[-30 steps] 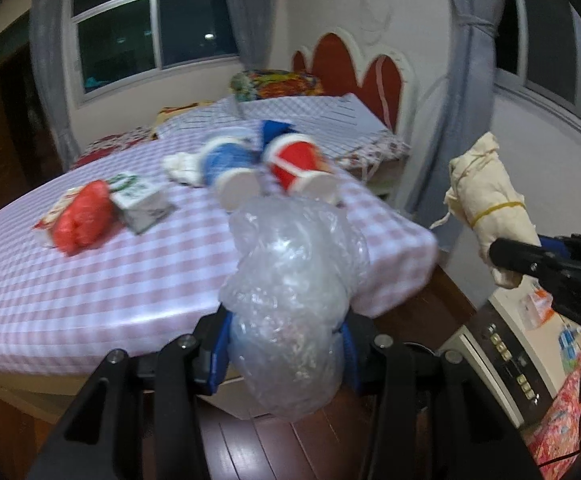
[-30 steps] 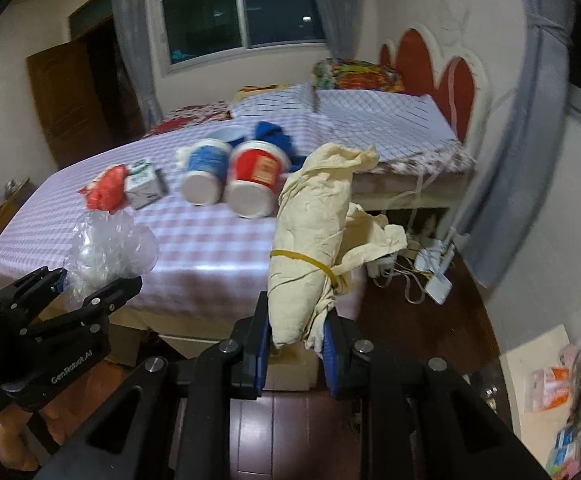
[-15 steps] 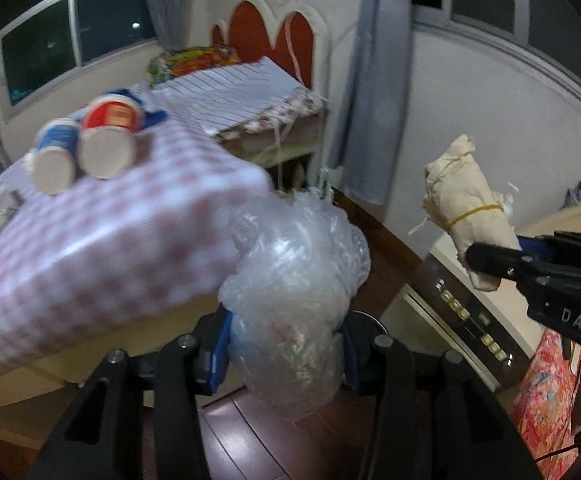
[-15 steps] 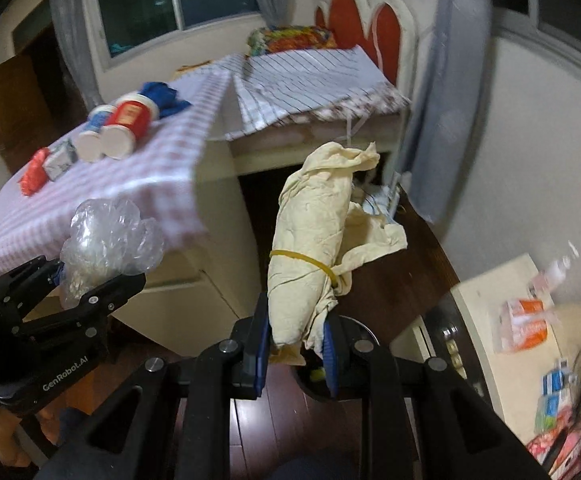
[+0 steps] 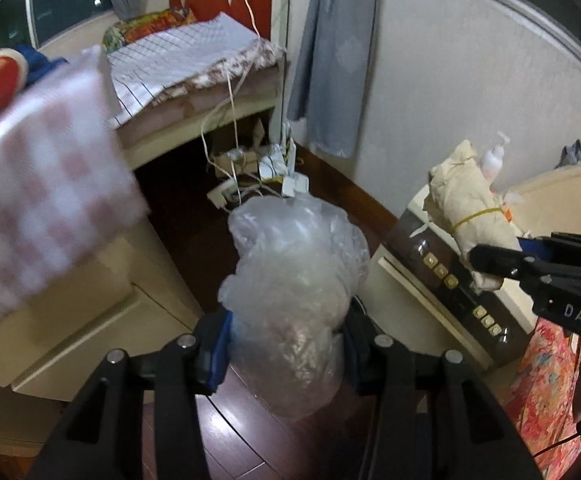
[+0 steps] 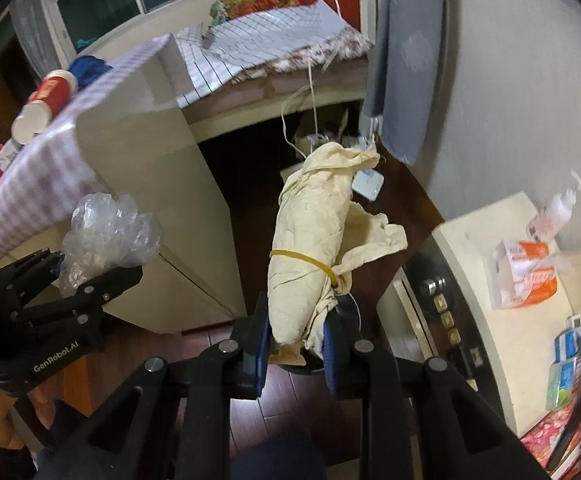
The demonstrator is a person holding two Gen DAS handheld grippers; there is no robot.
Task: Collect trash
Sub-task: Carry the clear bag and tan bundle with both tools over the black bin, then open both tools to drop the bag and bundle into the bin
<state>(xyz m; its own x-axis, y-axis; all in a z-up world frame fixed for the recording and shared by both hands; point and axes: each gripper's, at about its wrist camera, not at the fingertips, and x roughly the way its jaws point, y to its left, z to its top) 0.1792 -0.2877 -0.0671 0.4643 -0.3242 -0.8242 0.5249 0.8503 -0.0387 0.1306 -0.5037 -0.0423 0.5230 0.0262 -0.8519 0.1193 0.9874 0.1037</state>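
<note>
My left gripper (image 5: 286,350) is shut on a crumpled clear plastic bag (image 5: 296,292), held over the dark wood floor. The bag also shows in the right wrist view (image 6: 108,232). My right gripper (image 6: 295,346) is shut on a cream paper bundle (image 6: 310,252) tied with a yellow rubber band. The bundle also shows in the left wrist view (image 5: 468,204). A dark round object (image 6: 350,308) sits on the floor just behind the bundle, mostly hidden. A red cup (image 6: 44,106) lies on the checked table (image 6: 50,148) at the left.
A bed (image 5: 194,64) with a red headboard stands behind. Cables and a power strip (image 5: 266,172) lie on the floor by a grey curtain (image 5: 330,52). A cream cabinet (image 6: 486,320) at the right carries a tissue pack (image 6: 524,272) and a pump bottle (image 6: 556,208).
Both grippers have swung right and downward, away from the table, with their loads still held. The floor, cables and the cabinet now fill the views.
</note>
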